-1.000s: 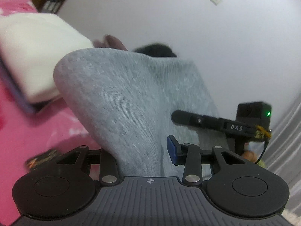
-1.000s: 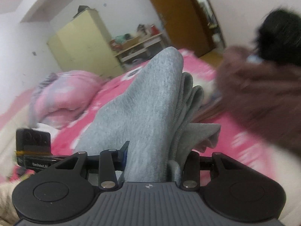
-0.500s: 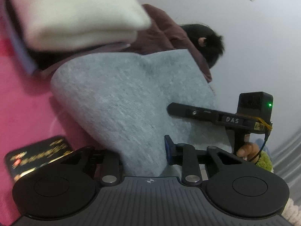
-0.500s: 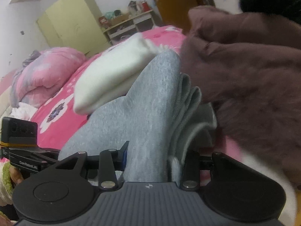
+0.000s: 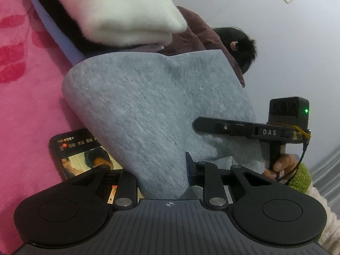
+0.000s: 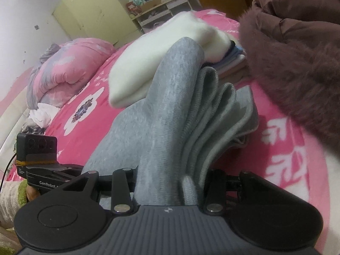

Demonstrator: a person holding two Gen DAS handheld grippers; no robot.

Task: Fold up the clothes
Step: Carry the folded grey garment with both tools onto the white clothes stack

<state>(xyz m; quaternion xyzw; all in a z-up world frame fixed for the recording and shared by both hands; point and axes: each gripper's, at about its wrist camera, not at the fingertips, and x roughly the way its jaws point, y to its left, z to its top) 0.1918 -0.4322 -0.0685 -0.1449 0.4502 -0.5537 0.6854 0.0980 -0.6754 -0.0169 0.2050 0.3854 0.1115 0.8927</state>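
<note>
Both grippers pinch one ribbed grey knit garment (image 5: 148, 110) (thickly folded).

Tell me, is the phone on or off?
On. The phone on the pink bed has a lit screen showing text and pictures.

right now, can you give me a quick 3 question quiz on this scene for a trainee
1. True or false: both grippers are shut on the grey garment.
2. Multiple choice: what lies on the pink bed cover beside the left gripper? A) a book B) a lit phone C) a hanger
3. Fill in: in the right wrist view, the folded pile behind the garment is topped by a ______ item.

Key:
1. True; the right gripper clamps several folded layers.
2. B
3. cream-white
</note>
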